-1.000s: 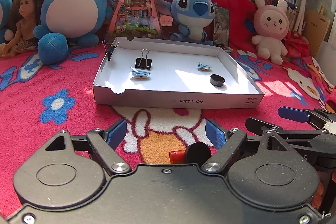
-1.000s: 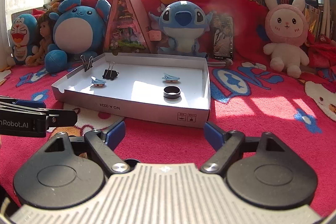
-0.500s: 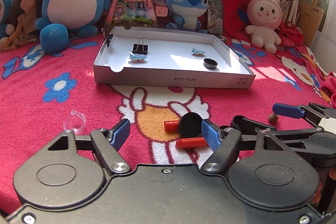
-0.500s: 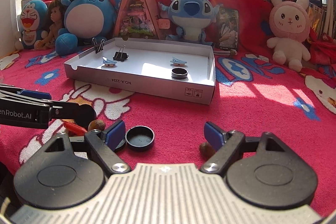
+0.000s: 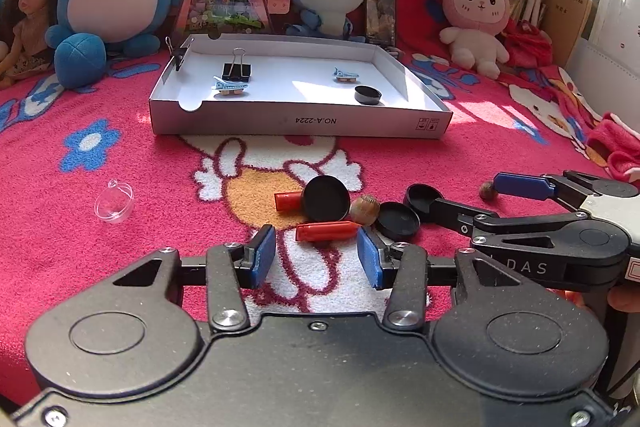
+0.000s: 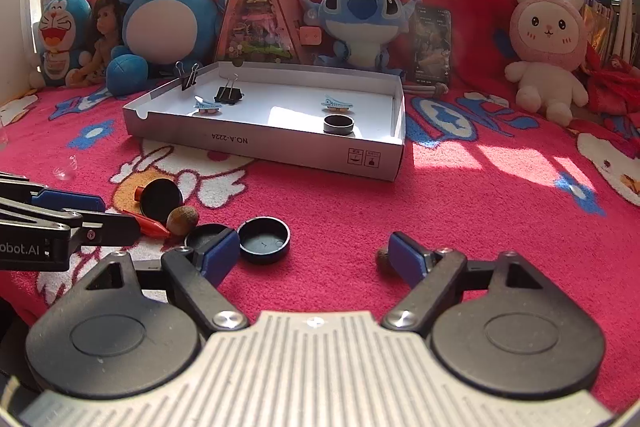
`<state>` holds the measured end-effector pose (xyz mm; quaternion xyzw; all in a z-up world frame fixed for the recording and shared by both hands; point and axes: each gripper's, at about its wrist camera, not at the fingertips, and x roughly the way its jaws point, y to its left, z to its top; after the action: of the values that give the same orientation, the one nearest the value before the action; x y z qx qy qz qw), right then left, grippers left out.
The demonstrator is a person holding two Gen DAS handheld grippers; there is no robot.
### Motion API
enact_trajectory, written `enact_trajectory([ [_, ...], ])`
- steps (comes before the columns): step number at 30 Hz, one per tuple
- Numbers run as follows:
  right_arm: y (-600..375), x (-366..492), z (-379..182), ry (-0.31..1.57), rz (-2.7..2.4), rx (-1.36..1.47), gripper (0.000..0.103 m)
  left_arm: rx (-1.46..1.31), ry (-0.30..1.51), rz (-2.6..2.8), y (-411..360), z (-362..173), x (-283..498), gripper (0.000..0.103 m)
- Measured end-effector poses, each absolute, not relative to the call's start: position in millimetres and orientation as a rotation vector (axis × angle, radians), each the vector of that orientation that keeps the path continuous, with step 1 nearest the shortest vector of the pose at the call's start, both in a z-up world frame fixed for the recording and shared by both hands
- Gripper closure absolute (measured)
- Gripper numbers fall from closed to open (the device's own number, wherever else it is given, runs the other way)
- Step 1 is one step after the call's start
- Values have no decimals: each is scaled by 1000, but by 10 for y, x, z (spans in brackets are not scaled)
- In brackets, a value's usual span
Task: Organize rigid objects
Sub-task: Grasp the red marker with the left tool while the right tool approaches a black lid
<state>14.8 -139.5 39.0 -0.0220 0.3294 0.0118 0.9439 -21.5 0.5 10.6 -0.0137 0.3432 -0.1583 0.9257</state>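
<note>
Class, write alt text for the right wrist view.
The open right gripper hovers over a red blanket, a black cap just ahead of its left finger. Behind, a white tray holds clips and a ring, backed by plush toys.

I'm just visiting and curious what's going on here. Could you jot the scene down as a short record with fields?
Setting: red cartoon blanket, plush toys behind
Box: white cardboard tray holding binder clip, two small blue clips, one black cap
Loose pile: black caps, red tubes, nut
Apart: clear dome, small nut
Left gripper: open, empty
Right gripper: open, empty
</note>
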Motion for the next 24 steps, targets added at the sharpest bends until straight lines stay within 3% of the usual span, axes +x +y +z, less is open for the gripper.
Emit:
enact_trajectory([
  [12, -1376, 118, 361, 701, 55, -75, 34, 63, 670, -308, -261, 20, -202, 59],
  [24, -1380, 207, 325, 711, 73, -32, 36, 58, 660, -294, -273, -11, -161, 60],
])
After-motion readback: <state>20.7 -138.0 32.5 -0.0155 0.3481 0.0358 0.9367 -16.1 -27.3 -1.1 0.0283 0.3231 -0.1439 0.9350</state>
